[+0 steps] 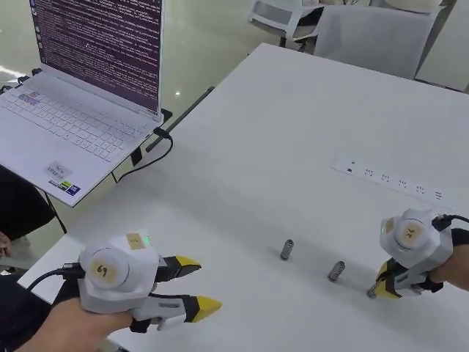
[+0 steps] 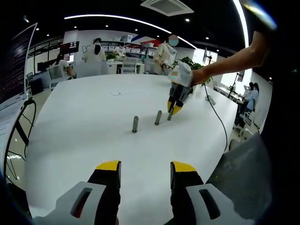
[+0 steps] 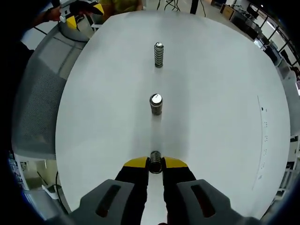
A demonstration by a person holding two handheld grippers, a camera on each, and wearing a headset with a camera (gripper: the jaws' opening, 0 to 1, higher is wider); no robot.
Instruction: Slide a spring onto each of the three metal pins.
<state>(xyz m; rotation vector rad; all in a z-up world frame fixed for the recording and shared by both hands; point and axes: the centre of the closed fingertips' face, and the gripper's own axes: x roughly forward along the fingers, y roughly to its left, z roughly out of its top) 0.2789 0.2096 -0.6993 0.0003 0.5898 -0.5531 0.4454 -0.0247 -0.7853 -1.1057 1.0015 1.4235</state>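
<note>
Right gripper view: right tool (image 3: 155,165) clamped on coiled silvery spring (image 3: 155,159); left tool (image 2: 146,167) agape.

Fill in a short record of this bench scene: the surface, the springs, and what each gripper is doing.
Surface: white table, power strip on it, open laptop at its edge
Springs: three standing in a row: far spring, middle spring, near spring
Right gripper: jaws closed on the near spring
Left gripper: jaws open, empty, apart from the row
</note>
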